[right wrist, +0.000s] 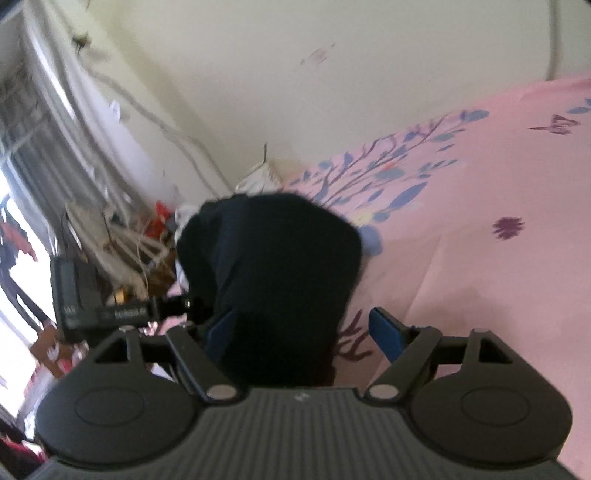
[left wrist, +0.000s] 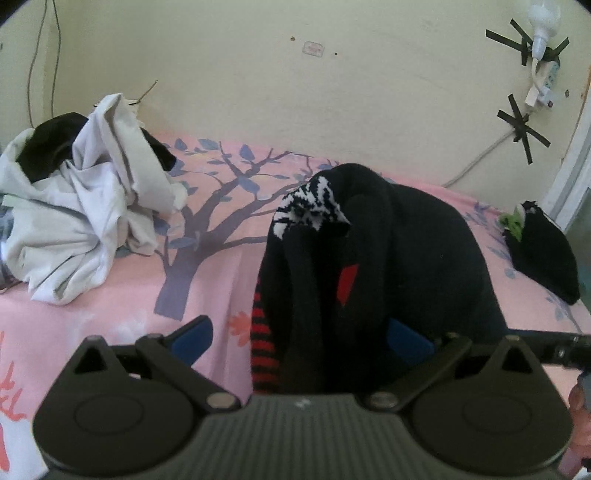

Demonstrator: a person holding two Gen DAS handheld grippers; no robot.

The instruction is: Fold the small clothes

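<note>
Over the pink bedsheet (left wrist: 92,314), both spread tongs (left wrist: 303,332) (right wrist: 306,332) flank a black sock (left wrist: 369,258) draped lengthwise, grip unclear.

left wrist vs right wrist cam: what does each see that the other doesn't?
Left wrist only: the white clothes pile at the bed's far left, a second black garment at far right, a bulb taped to the wall, and the black sock's white-patterned cuff and red stripes.

Right wrist only: a window and floor clutter beside the bed.

Both: the open left gripper and right gripper, dark fabric between each one's fingers, and the pink floral bedsheet.
</note>
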